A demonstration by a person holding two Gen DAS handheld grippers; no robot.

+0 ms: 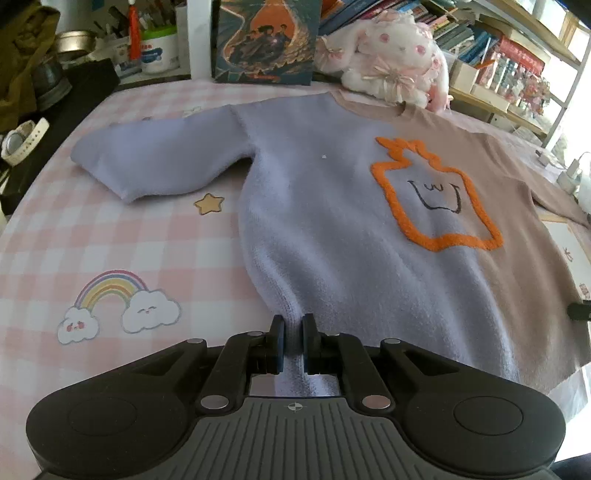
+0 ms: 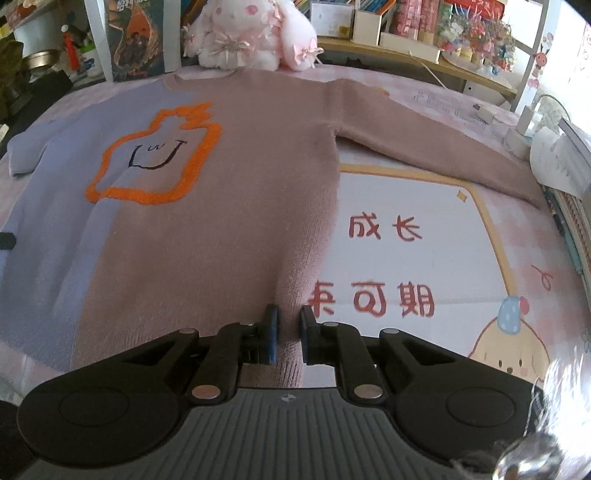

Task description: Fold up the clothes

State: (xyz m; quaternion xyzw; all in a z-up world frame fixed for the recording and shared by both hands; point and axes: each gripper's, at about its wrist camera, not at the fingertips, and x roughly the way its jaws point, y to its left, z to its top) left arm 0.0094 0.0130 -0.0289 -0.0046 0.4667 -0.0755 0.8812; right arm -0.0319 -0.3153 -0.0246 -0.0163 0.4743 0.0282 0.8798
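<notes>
A two-tone knit sweater (image 1: 332, 229) lies flat, front up, on a pink checked desk mat (image 1: 110, 229). Its left half is lilac, its right half dusty pink (image 2: 240, 184), with an orange outlined face patch (image 1: 436, 199) on the chest. My left gripper (image 1: 292, 325) is shut on the lilac bottom hem corner. My right gripper (image 2: 288, 317) is shut on the pink bottom hem corner. The lilac sleeve (image 1: 147, 158) lies out to the left, the pink sleeve (image 2: 443, 147) out to the right.
A white plush rabbit (image 1: 391, 55) and an illustrated book (image 1: 266, 37) stand behind the collar. Jars and a watch (image 1: 22, 142) sit at the left edge. Shelves with books (image 2: 424, 22) line the back right; chargers and cables (image 2: 524, 122) lie at the right.
</notes>
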